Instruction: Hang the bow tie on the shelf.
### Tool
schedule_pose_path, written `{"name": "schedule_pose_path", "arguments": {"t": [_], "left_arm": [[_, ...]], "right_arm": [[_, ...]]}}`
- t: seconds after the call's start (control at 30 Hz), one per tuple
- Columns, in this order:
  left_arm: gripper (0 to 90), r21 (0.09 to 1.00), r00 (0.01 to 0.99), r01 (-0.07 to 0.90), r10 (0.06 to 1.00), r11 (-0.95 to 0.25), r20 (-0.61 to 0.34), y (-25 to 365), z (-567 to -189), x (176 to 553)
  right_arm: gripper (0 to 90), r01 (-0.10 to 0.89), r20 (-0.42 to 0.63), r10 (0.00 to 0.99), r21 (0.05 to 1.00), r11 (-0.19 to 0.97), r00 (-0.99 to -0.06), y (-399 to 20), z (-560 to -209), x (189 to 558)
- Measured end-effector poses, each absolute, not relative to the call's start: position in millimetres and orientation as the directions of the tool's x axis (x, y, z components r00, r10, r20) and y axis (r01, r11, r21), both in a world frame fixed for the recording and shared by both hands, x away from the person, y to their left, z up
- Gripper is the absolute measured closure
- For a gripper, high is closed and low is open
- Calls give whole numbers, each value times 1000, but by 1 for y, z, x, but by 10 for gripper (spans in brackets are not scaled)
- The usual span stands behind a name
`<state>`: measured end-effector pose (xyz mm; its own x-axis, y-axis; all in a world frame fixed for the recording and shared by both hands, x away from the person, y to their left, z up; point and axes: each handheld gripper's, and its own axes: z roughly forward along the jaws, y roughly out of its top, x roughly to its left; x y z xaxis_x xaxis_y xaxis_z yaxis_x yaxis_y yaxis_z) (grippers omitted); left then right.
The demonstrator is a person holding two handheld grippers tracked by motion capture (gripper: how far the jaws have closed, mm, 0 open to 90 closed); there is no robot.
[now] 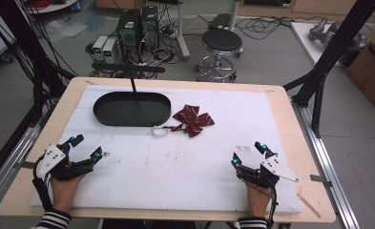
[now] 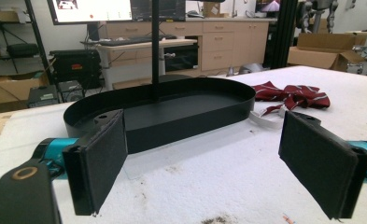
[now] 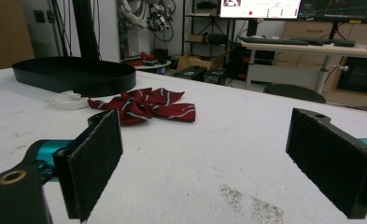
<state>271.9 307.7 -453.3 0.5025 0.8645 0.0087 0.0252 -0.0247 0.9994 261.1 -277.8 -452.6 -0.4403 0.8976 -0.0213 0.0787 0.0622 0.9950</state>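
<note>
Light: bright, even room light from overhead, no hard beam.
Shadows: soft and faint; a thin one under the black tray (image 1: 131,109) and beneath each pad in the gripper views.
Glare: the white table cover (image 1: 175,167) is nearly washed out; monitors (image 2: 90,9) blow out white.
Sharpness: high view is soft and low in detail; the bow tie (image 3: 144,106) is fairly crisp.
Blur: near jaws and backgrounds slightly soft.
Distortion: wide-angle bending at the high view's edges.

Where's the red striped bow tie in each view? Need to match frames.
High view: bow tie centre, just right of the black oval tray.
Left gripper view: upper right, right of the tray.
Right gripper view: centre-left, right of the tray.
Shared landmark: the tray.
</note>
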Motion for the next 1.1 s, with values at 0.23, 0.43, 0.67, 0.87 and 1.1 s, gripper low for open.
{"name": "schedule_pose_path", "arguments": {"t": [0.23,0.43,0.67,0.87,1.1], "left_arm": [[155,999,500,24,866,-30,14,308,-453,272],[156,999,497,25,868,-29,13,307,-453,272],[156,999,497,27,868,-35,17,307,-453,272],[156,999,495,26,869,-36,19,307,-453,272],[156,999,495,25,869,-36,19,307,-453,272]], "right_arm": [[99,75,-21,899,995,60,-438,-278,-453,261],[99,76,-22,897,995,61,-441,-278,-453,260],[99,74,-24,899,995,63,-438,-277,-453,260],[99,69,-37,899,995,74,-436,-276,-453,260],[99,70,-34,900,995,71,-434,-276,-453,260]]}}
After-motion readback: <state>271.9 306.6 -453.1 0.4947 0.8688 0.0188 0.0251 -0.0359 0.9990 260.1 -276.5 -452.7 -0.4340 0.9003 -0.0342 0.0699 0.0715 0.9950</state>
